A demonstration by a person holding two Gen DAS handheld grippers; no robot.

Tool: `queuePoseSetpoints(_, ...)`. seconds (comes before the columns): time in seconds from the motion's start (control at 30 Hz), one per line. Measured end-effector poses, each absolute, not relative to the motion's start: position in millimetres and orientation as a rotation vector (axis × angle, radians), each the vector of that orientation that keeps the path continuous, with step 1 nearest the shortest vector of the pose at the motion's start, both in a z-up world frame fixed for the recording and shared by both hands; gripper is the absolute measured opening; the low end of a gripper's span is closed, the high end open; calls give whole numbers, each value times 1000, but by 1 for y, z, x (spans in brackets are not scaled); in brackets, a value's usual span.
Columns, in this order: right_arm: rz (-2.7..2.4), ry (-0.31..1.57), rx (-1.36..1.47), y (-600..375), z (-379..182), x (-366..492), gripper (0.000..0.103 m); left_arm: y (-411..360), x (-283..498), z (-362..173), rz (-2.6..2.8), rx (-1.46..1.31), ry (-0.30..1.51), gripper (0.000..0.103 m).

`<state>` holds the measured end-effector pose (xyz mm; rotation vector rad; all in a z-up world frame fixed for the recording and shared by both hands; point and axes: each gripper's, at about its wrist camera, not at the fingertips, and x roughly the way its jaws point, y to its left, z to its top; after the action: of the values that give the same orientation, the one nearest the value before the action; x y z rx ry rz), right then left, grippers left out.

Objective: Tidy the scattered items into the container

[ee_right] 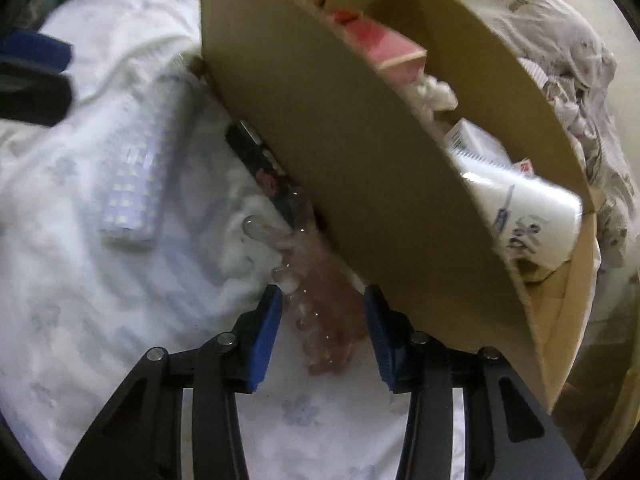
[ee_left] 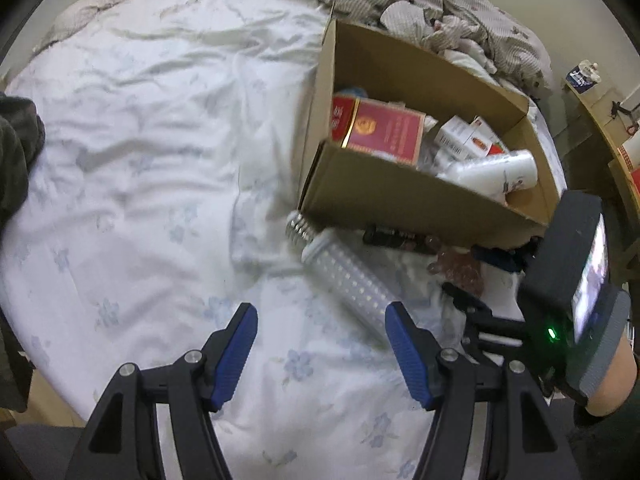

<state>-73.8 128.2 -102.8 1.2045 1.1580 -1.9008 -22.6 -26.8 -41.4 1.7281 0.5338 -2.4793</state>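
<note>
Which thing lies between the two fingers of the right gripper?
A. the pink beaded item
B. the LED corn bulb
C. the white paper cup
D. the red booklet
A: in the right wrist view the right gripper is open around the pink beaded item on the bed sheet, beside the cardboard box.

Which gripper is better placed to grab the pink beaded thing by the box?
Right. The right gripper already straddles the pink beaded thing with open jaws. The left gripper is open nearer the LED bulb.
</note>
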Motion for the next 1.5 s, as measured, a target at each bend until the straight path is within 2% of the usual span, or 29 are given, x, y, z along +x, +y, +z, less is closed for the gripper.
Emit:
queuePoseSetpoints(0.13, -1896, 1180, 1193, 129, -105, -74, 46, -26, -23, -51, -2463, 1754, 550, 67)
queuePoseSetpoints(0.27, -1906, 1127, 1171, 136, -90, -75, 29, -21, -25, -56, -2461, 1772, 532, 67)
queuePoseSetpoints(0.53, -1868, 594, 1372, 187, -40, -107, 19, -7, -37, -58, -2465, 1812, 599, 67)
queuePoseSetpoints(0.63, -1853, 392, 1421, 213, -29, -118, 11, -1, -48, -64, -2436, 1828, 628, 66)
queuePoseSetpoints(0.7, -1848, 286, 1436, 221, -21, -120, 10, 4, -57, -72, -2407, 1860, 654, 51)
queuePoseSetpoints(0.87, -1857, 205, 1438, 233, -7, -123, 7, 5, -70, -87, -2300, 1876, 686, 49)
queuePoseSetpoints(0.9, -1855, 201, 1433, 234, -5, -121, 1, 1, -69, -88, -2286, 1859, 721, 47)
queuePoseSetpoints(0.97, -1861, 213, 1420, 231, -1, -117, 1, -3, -66, -88, -2276, 1851, 762, 44)
queuePoseSetpoints(1.07, -1887, 358, 1402, 210, -21, -121, 1, -8, -62, -85, -2274, 1847, 767, 41)
queuePoseSetpoints(1.17, -1854, 405, 1434, 200, -35, -122, 5, -13, -56, -82, -2269, 1838, 769, 37)
queuePoseSetpoints(1.27, -1849, 573, 1430, 189, -51, -114, 18, -18, -51, -79, -2262, 1847, 769, 34)
queuePoseSetpoints(1.43, -1801, 767, 1405, 174, -81, -100, 18, -17, -45, -73, -2286, 1934, 651, 29)
queuePoseSetpoints(1.47, -1794, 791, 1403, 171, -86, -98, 23, -17, -45, -72, -2290, 1951, 623, 29)
queuePoseSetpoints(1.5, -1799, 815, 1384, 169, -87, -96, 32, -15, -44, -72, -2295, 1975, 570, 29)
